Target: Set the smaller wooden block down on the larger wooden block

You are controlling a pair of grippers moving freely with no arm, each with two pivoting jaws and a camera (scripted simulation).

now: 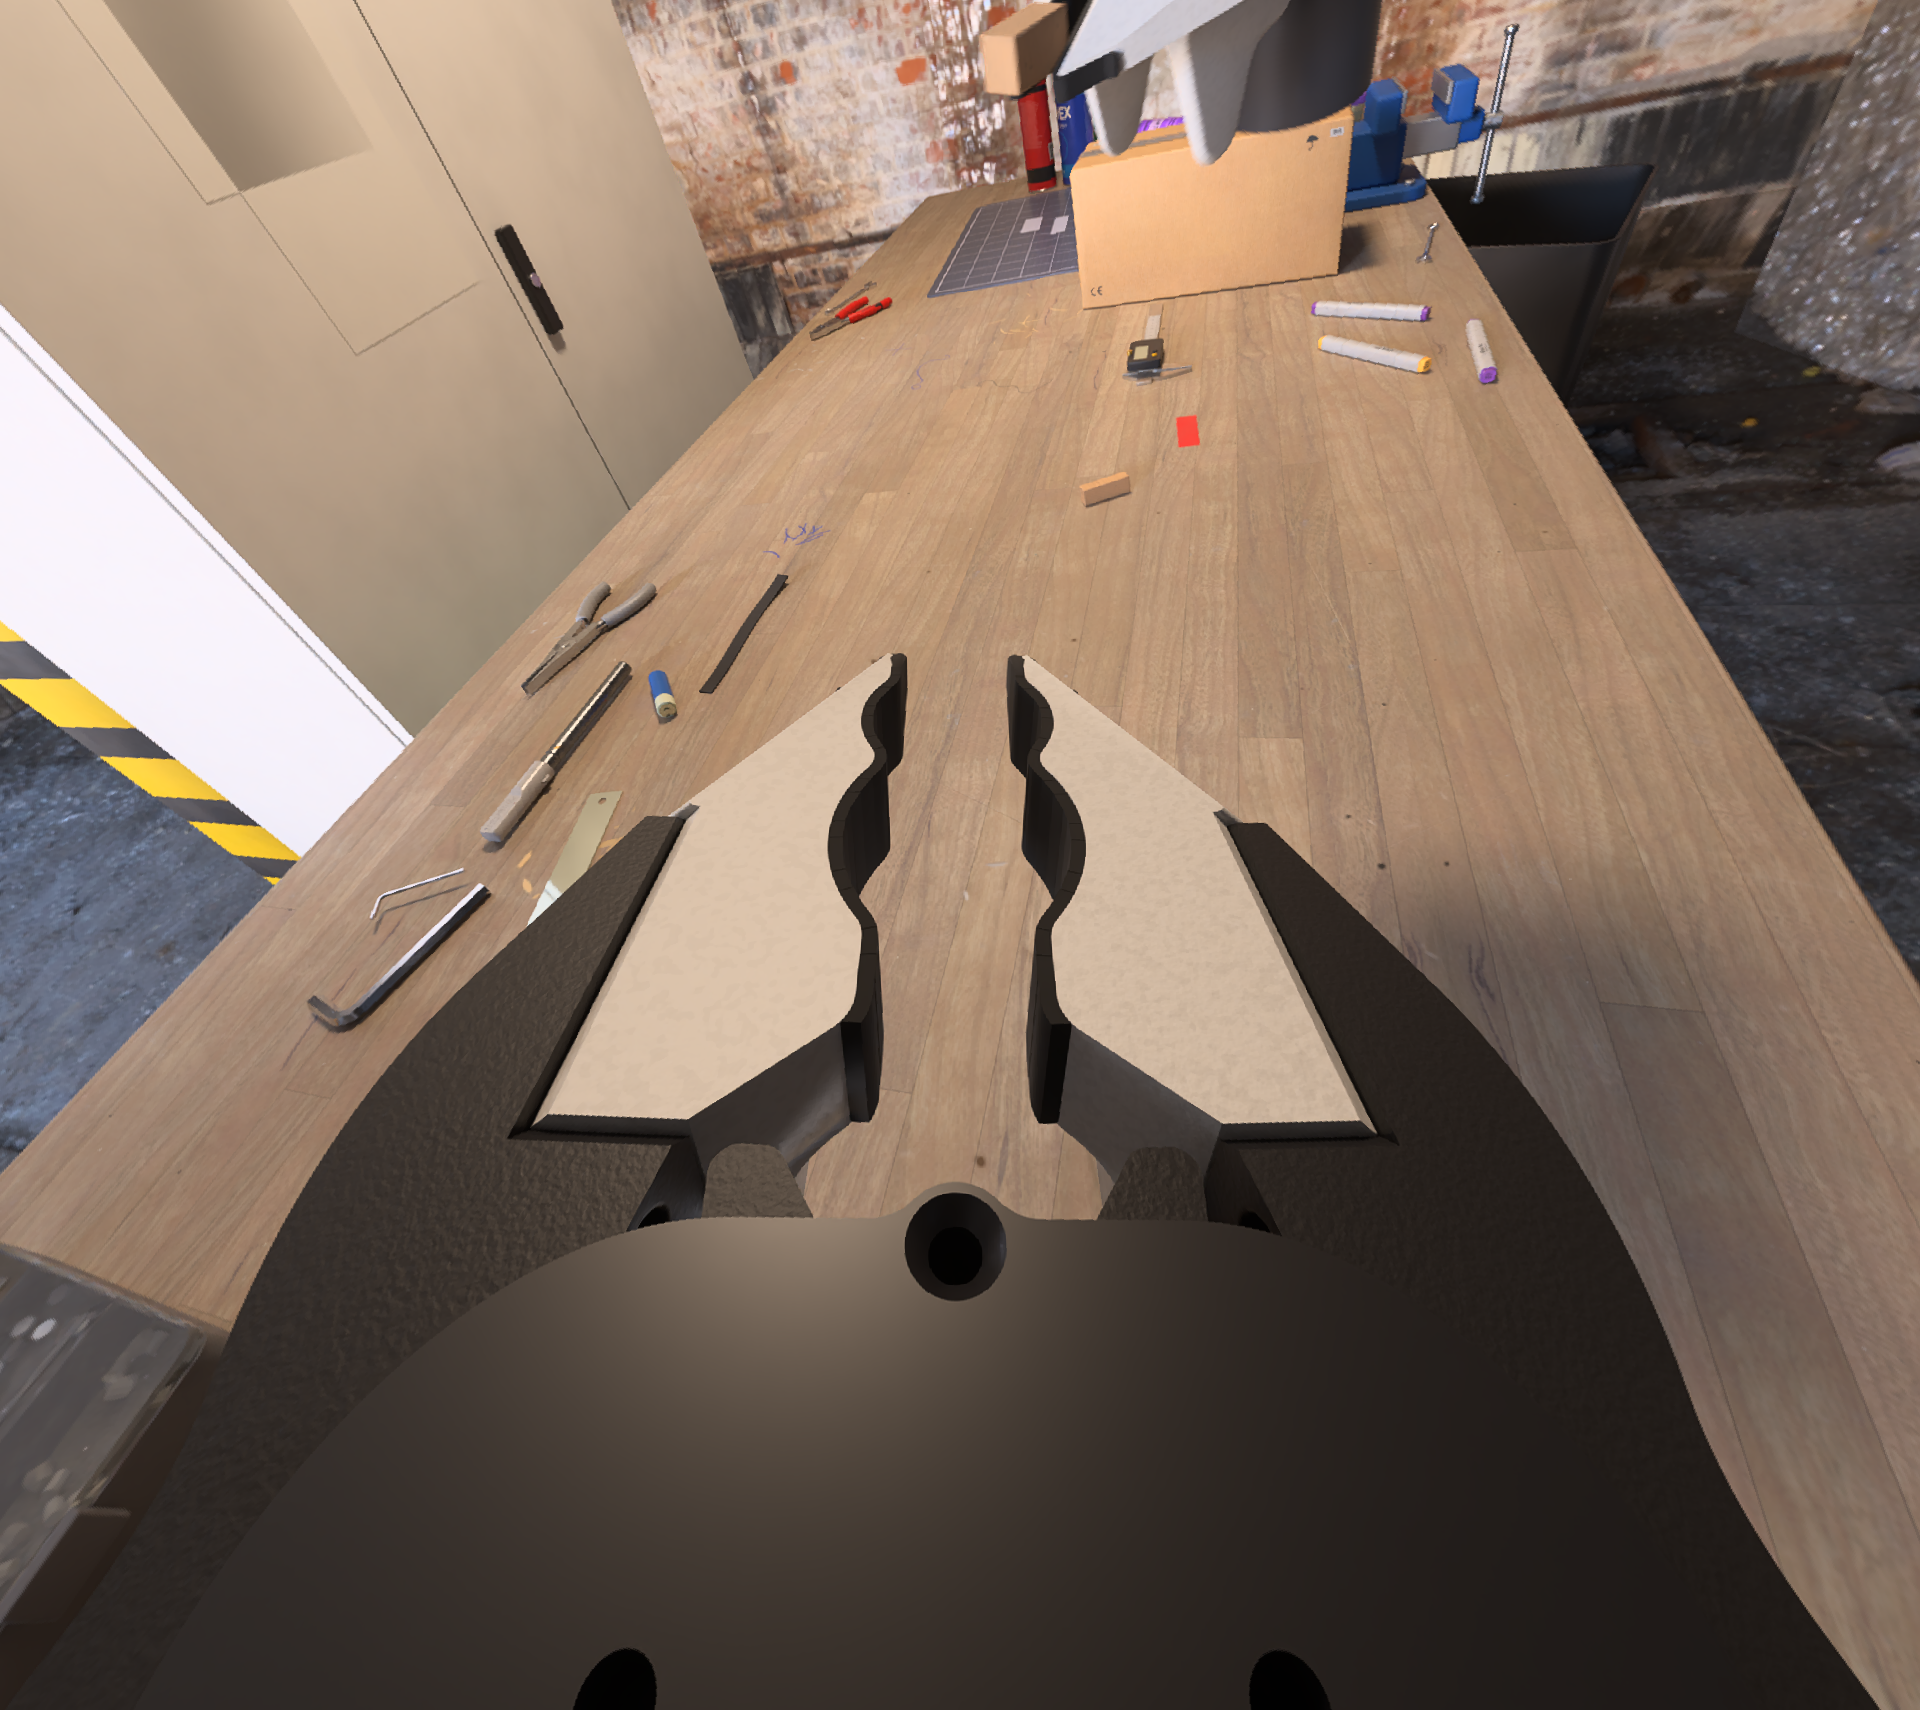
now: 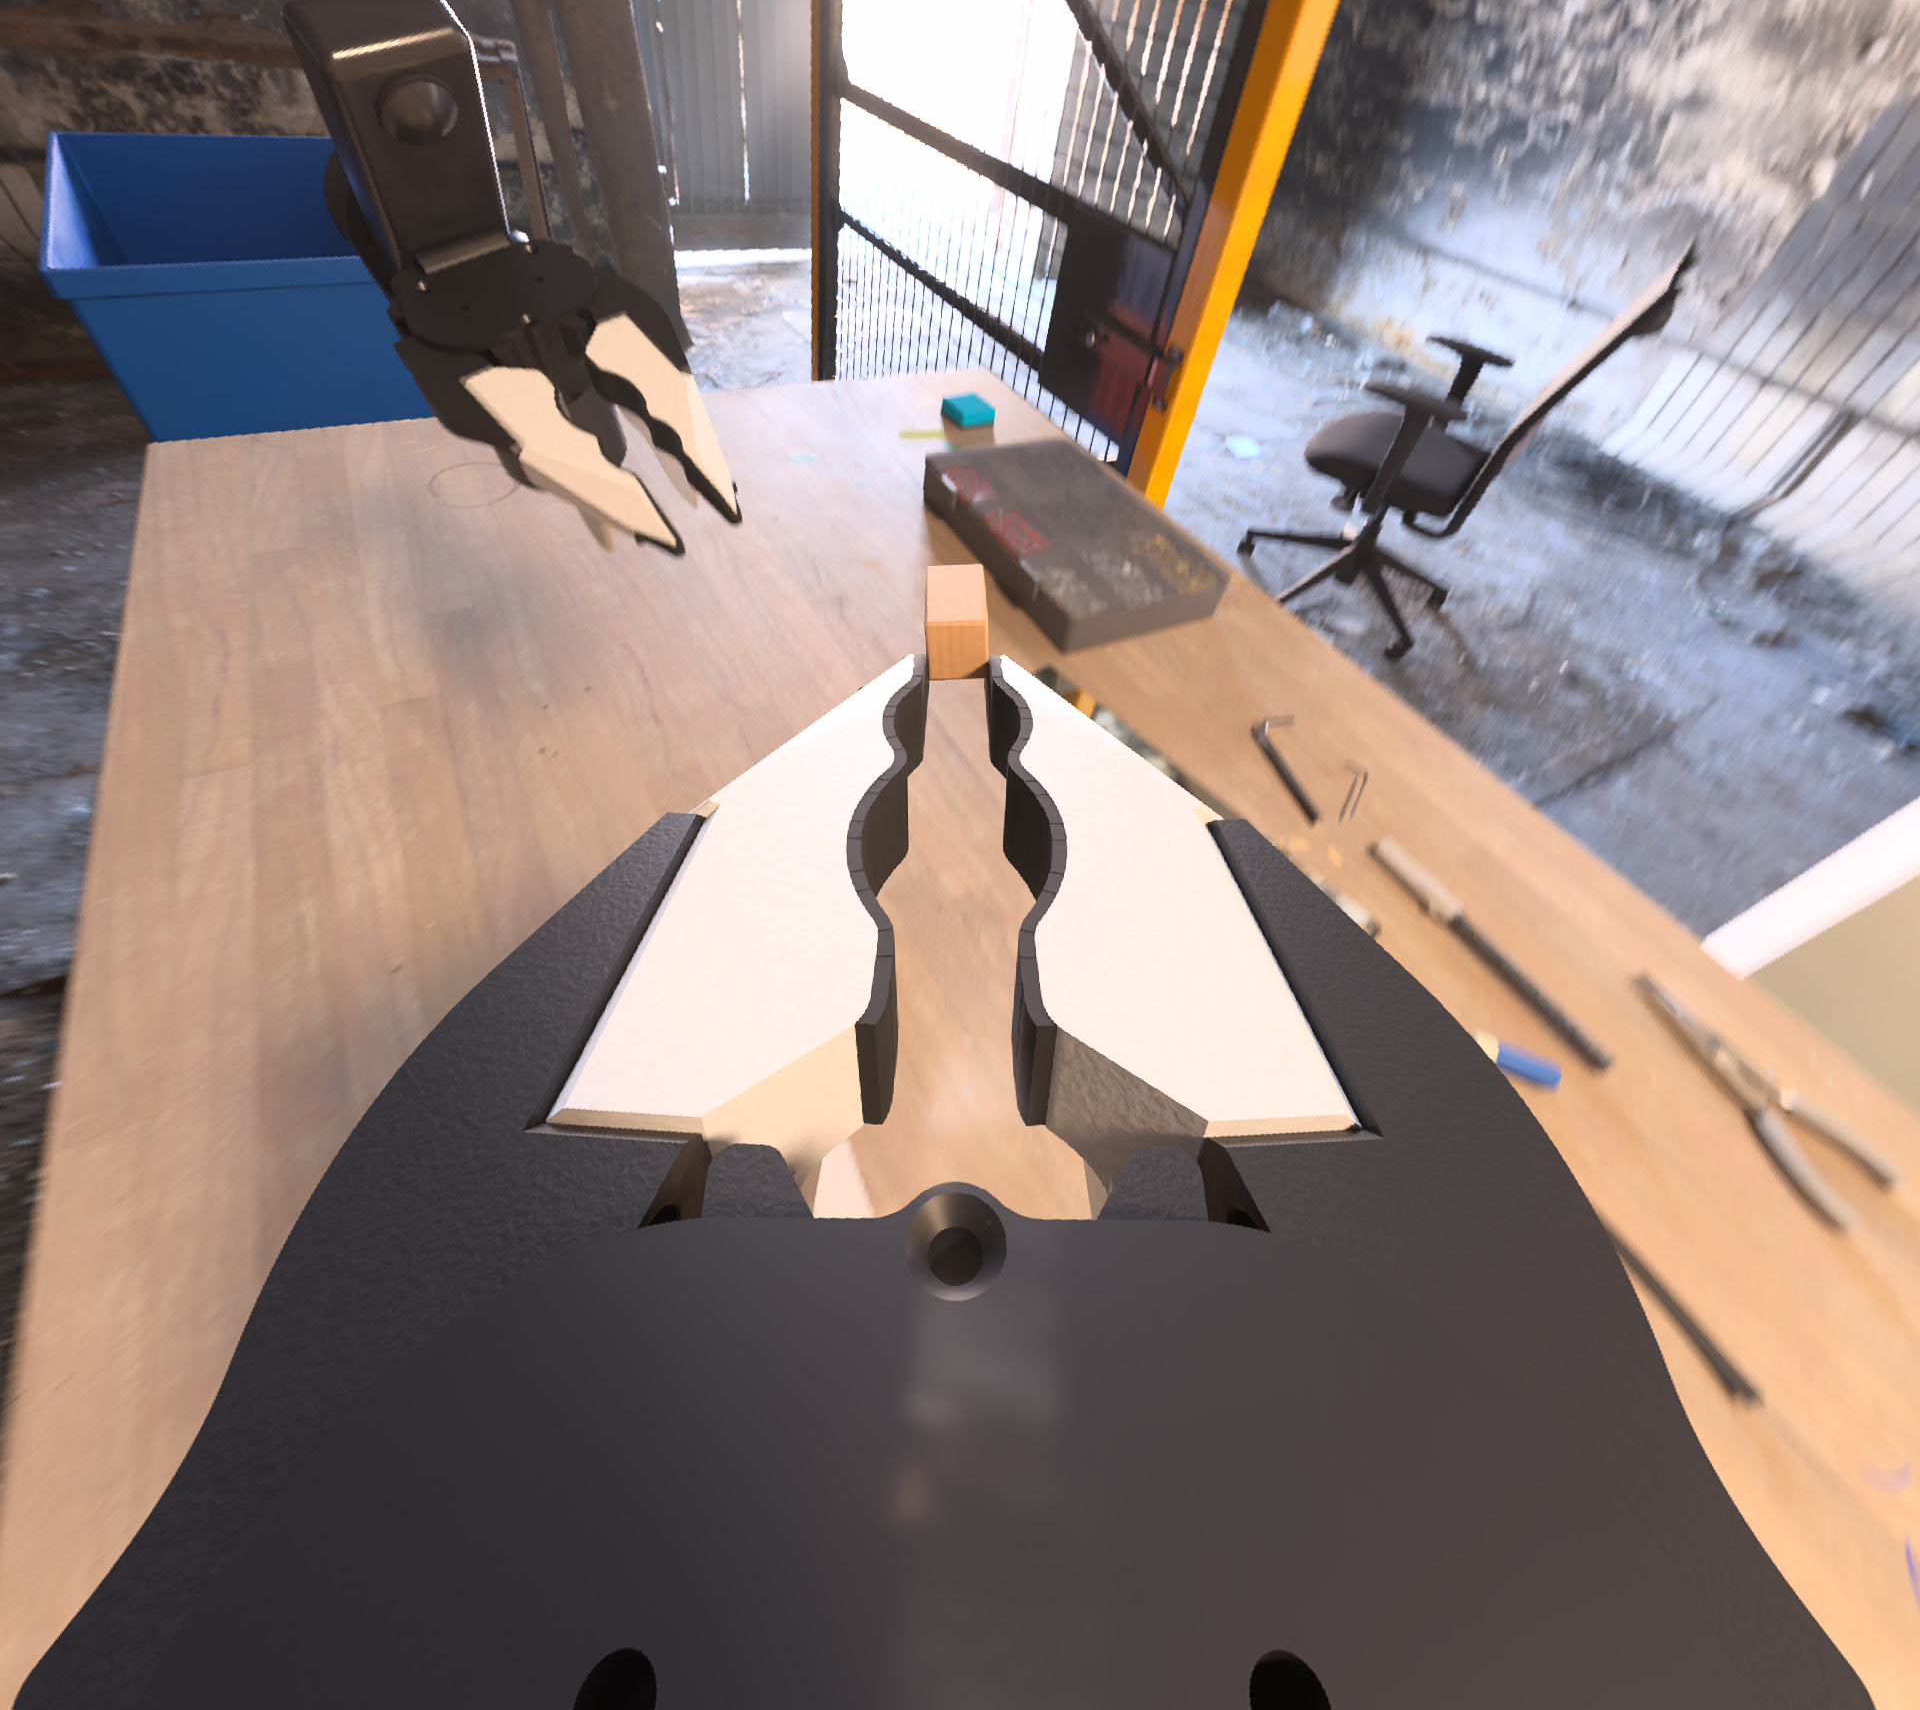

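Note:
My right gripper (image 2: 956, 666) is shut on a light wooden block (image 2: 954, 621), pinched at the fingertips and held high above the workbench. The same block (image 1: 1023, 50) and gripper (image 1: 1060, 45) show at the top of the left wrist view. A second, flat wooden block (image 1: 1104, 487) lies on the bench beside a red patch (image 1: 1188, 431). I cannot tell which block is larger. My left gripper (image 1: 957, 668) is open and empty, hovering over the near bench; it also shows in the right wrist view (image 2: 701, 530).
A cardboard box (image 1: 1210, 211), blue vise (image 1: 1403, 138), cutting mat (image 1: 1013, 247), markers (image 1: 1371, 354) and a small meter (image 1: 1145, 356) sit at the far end. Pliers (image 1: 587, 637), hex keys (image 1: 400, 964) and a file (image 1: 556, 751) line the left edge. A dark parts case (image 2: 1075, 543) lies near the other end.

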